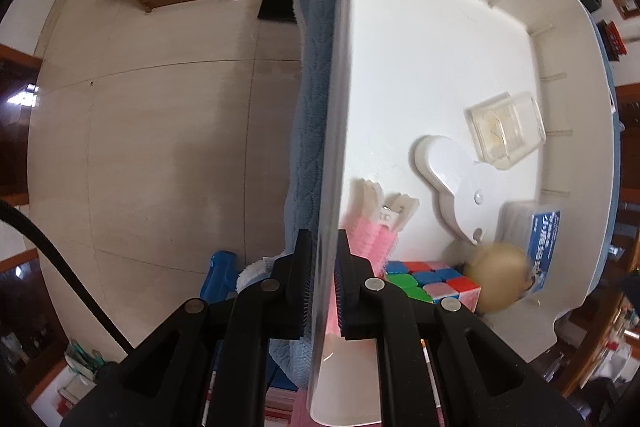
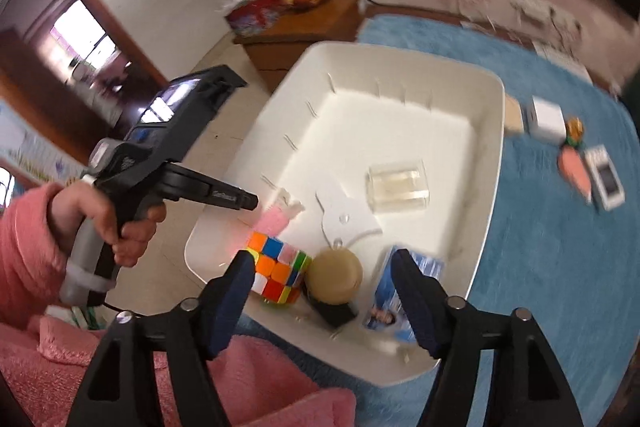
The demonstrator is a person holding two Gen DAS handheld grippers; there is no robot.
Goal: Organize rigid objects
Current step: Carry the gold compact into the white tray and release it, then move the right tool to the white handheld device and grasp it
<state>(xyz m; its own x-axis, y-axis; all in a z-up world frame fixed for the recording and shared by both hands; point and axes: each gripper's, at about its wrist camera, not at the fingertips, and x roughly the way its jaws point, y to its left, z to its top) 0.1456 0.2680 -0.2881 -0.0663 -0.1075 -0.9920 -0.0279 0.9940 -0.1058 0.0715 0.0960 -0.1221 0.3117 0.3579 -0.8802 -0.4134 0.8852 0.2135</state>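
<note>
Left hand-held gripper (image 1: 320, 279): clamped on bin (image 1: 400, 47) wall, steadying it.
Right hand-held gripper (image 2: 324, 291): apart, empty, above cube (image 2: 278, 273).
Bin contents: gathered near corner.

We can't really make out the small stuff on the blue blanket (image 2: 532, 227), it's all smeared by blur. The round tan thing (image 1: 496, 277) in the white bin (image 1: 440, 39) is fuzzy too, and the blue card's (image 2: 404, 291) print is unreadable.
</note>
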